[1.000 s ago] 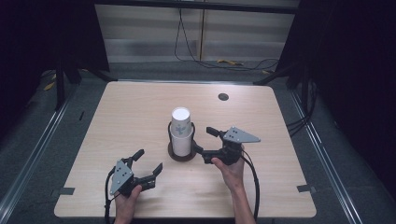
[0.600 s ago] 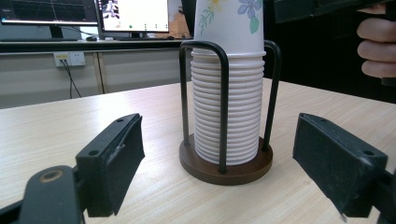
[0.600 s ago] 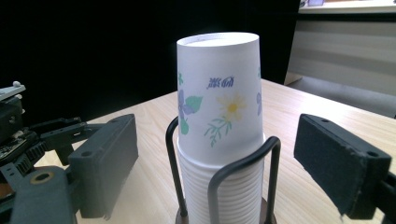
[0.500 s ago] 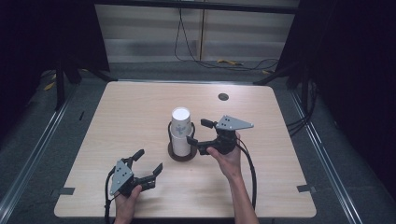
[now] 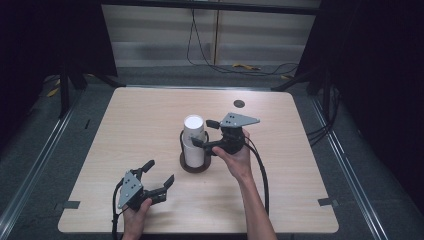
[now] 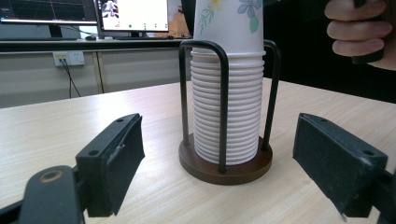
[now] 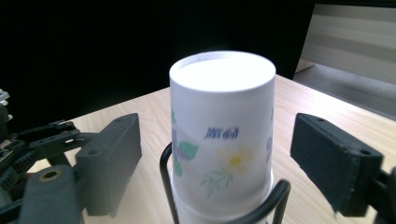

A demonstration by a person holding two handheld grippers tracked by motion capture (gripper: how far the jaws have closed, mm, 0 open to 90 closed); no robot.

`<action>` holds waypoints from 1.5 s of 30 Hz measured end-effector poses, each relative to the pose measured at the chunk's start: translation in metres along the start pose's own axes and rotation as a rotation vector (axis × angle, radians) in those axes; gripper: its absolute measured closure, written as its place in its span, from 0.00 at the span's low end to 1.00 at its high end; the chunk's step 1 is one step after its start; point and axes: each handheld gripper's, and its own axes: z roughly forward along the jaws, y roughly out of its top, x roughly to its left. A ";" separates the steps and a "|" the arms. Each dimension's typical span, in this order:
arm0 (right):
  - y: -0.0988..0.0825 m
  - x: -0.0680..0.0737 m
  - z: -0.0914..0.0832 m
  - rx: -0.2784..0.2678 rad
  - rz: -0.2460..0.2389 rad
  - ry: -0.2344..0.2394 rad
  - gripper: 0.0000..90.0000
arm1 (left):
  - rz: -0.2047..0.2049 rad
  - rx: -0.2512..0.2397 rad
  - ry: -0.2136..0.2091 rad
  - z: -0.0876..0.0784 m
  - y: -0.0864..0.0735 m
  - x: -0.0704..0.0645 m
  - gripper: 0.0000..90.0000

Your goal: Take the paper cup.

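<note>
Near the middle of the worktop [image 5: 150,125] stands the stack of paper cups [image 5: 194,140], nested upside down, long axis straight up, closed bottoms pointing at the ceiling and rims facing down. It sits in a cup holder [image 5: 195,162] with a round dark wooden base and black wire hoops rising up its sides. And the right tongs [image 5: 205,133] are level with the top cup, one jaw on each side of it, their jaws just been closing in though still spread, and in the right gripper view the pads stand clear of the cup wall on both sides, no contact. That top cup [image 7: 222,135] shows a yellow flower, green leaves and blue print on its white wall, flat white bottom uppermost. The hand [image 5: 235,155] carrying those tongs comes in from the near right of the stack. Over at the near left, the left tongs [image 5: 159,176] rest low by the worktop edge, well apart from the stack, jaws spread wide with nothing between them, aimed toward the holder. From the left gripper view the ribbed rims of the stack [image 6: 227,102] run upright inside the hoops, base flat on the wood.
</note>
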 end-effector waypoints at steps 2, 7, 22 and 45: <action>0.002 -0.001 0.001 0.007 -0.004 0.003 0.21 | -0.001 0.000 0.000 0.000 0.000 0.000 0.18; 0.007 -0.002 0.009 0.037 -0.012 0.011 0.26 | -0.004 -0.004 -0.002 0.000 0.000 -0.001 0.18; 0.020 -0.007 0.024 0.087 -0.005 0.038 0.31 | -0.008 -0.011 0.005 0.000 0.000 -0.001 0.18; 0.029 -0.008 0.022 0.079 -0.018 0.040 0.36 | -0.010 -0.006 -0.005 0.000 0.000 0.000 0.18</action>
